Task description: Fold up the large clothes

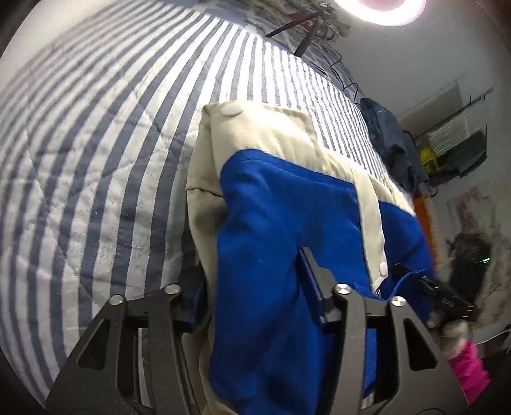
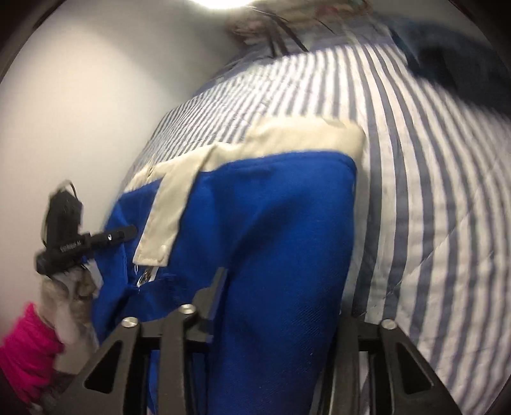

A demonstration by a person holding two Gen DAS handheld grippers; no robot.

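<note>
A large jacket (image 1: 281, 207), royal blue with a cream band and white snap buttons, is lifted off the striped bed quilt (image 1: 95, 159). My left gripper (image 1: 252, 268) is shut on a thick fold of its blue cloth; the left finger is hidden behind the fabric. In the right wrist view the same jacket (image 2: 271, 207) hangs from my right gripper (image 2: 284, 287), which is shut on another thick blue fold near the cream placket and zipper. The far cream end of the jacket rests on the quilt (image 2: 431, 159). Each view shows the other hand (image 1: 453, 332) (image 2: 70, 287) in a pink sleeve.
A bright ring light (image 1: 380, 9) on tripod legs stands beyond the bed. A dark teal garment (image 1: 383, 127) lies at the bed's right edge, with shelves and a yellow item (image 1: 428, 158) behind it. A white wall (image 2: 80, 111) borders the bed's other side.
</note>
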